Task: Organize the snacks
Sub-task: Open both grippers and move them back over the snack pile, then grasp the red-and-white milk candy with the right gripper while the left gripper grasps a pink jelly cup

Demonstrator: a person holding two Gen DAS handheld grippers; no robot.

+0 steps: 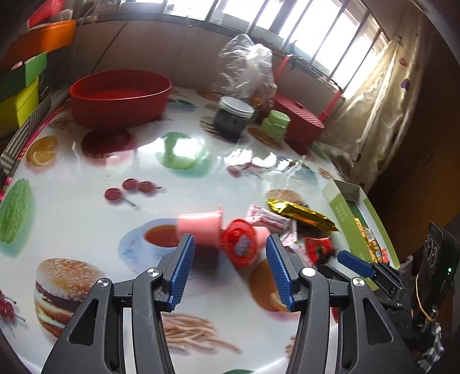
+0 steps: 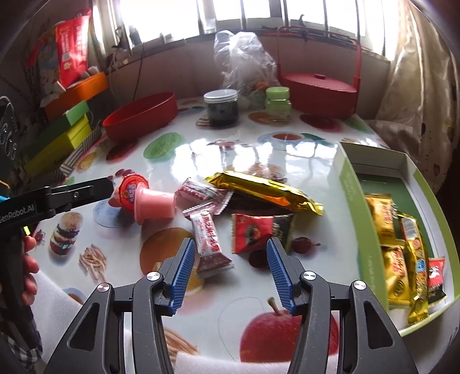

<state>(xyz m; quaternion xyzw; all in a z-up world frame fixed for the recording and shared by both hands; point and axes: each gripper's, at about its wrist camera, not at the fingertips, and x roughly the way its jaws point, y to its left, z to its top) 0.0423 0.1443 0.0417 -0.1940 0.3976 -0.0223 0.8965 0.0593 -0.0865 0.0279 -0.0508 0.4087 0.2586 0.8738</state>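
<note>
Left claw (image 1: 230, 253) gapes empty over the pink jelly cups (image 1: 201, 230) on the tabletop (image 1: 86, 207); closing off-centre could roll them away. Right claw (image 2: 230, 259) stands open above a red-white candy wrapper (image 2: 210, 244), left of the green box (image 2: 356, 230); slick foil may slip.

You are in a home, at a round table (image 2: 258, 161) under a glossy cloth printed with burgers, fruit and fries. Behind its far edge a row of windows (image 2: 230, 11) runs above a ledge, with a pale patterned curtain (image 1: 382, 95) at the right. Stacked gift boxes (image 2: 69, 123) crowd the left edge, jars (image 2: 221, 108) and a red lidded basket (image 2: 319, 86) the far edge.
</note>
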